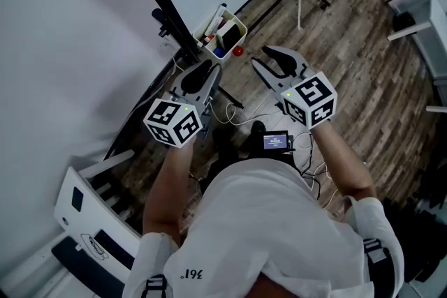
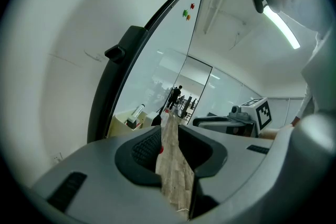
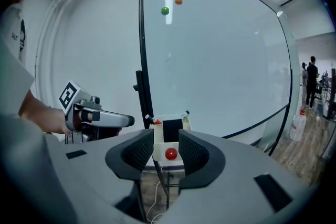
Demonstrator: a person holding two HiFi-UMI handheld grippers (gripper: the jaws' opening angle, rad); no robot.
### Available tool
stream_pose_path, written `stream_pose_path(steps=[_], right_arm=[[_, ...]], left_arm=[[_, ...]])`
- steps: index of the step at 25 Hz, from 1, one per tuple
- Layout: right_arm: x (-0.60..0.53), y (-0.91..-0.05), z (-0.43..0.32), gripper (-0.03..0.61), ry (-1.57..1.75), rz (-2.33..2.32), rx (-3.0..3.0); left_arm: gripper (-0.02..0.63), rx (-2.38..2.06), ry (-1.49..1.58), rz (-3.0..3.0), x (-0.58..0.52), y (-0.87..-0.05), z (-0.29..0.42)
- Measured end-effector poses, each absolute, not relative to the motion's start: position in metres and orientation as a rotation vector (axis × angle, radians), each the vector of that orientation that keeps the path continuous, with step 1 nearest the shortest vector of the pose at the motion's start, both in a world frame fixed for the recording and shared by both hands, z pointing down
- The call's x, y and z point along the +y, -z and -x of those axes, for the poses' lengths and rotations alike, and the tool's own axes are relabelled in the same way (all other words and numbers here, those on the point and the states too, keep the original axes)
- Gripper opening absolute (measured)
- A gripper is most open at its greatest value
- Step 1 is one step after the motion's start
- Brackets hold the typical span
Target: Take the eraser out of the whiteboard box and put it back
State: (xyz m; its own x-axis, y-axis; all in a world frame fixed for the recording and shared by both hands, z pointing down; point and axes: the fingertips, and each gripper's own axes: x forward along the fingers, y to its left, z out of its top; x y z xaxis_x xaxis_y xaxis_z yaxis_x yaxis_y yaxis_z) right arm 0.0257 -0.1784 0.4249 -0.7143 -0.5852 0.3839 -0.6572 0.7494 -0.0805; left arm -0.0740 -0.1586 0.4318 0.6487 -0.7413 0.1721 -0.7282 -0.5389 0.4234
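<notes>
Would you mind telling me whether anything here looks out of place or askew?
Nothing much stands out: the eraser stands upright in the whiteboard box. Only a loose white cable straggles over the floor below the box.

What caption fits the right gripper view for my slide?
Open right hand-held gripper faces the whiteboard box holding a black eraser.

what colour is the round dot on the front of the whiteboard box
The dot is red, clearest in the right gripper view.
</notes>
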Motion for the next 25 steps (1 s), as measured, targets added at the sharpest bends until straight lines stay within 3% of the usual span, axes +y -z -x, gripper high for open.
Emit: stream_pose_path(steps=[25], right_arm=[[-0.229, -0.462, 0.012, 0.227, -0.247, -0.882, -2.531]], left_arm=[[0.121, -1.191, -0.059, -2.345, -0.186, -0.465, 0.076]])
